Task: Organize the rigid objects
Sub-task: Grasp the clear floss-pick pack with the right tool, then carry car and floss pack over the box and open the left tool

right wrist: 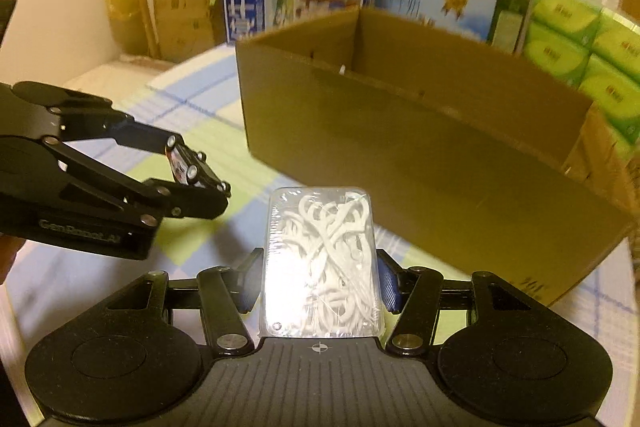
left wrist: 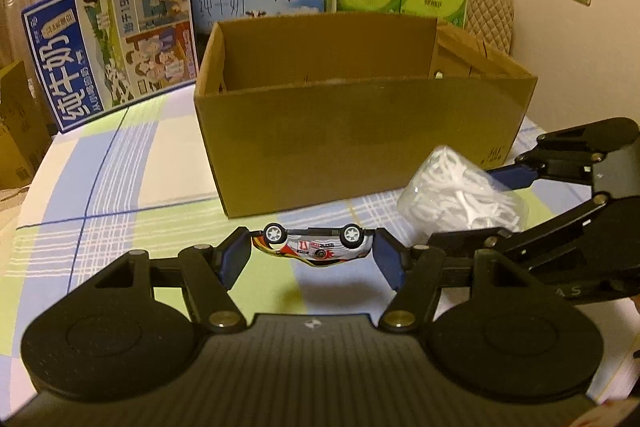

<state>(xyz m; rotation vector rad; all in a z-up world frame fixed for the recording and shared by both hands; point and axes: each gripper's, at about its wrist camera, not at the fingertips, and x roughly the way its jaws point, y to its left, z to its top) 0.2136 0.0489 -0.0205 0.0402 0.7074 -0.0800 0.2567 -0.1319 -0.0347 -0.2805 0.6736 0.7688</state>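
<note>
left gripper [left wrist: 314,251] pinches the upside-down white toy car [left wrist: 314,247]; right gripper [right wrist: 320,283] clamps the clear plastic floss-pick box [right wrist: 320,263]; lift both over the brown cardboard box [left wrist: 360,131] wall before releasing.

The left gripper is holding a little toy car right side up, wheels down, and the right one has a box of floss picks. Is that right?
Not quite. In the left wrist view the toy car sits upside down in the left gripper, wheels up. The right gripper does hold the box of floss picks.
</note>
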